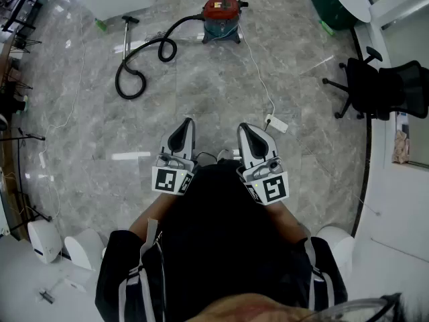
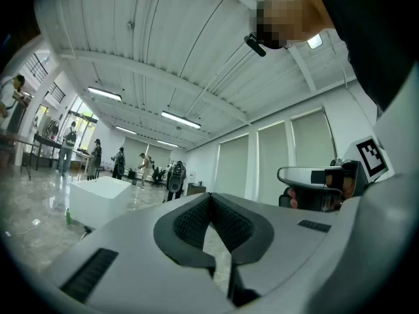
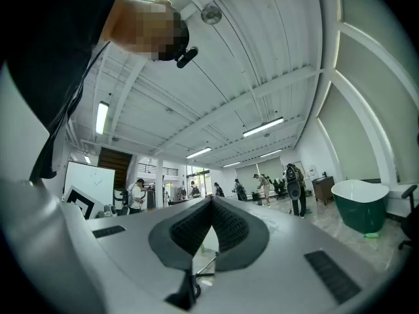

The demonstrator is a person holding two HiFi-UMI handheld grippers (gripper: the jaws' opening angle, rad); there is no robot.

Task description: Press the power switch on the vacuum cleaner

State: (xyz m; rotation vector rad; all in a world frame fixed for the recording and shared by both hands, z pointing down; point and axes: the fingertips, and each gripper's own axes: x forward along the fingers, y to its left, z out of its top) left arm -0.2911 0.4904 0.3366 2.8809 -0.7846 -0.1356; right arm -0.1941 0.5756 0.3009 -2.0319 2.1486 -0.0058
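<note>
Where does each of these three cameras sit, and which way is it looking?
Head view: on the person's head, looking steeply down at the floor and distant vacuum cleaner; shows the dark torso, left hand-held gripper and right hand-held gripper.
Left gripper view: on the left hand-held gripper, tilted up along its shut jaws toward the ceiling; shows the person's dark clothing.
Right gripper view: likewise on the right one, jaws shut, facing ceiling and hall.
Shared: each gripper view catches the other hand-held gripper's marker cube.

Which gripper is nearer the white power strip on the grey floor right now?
Right. The right gripper is held just left of the white power strip; the left gripper is farther left.
</note>
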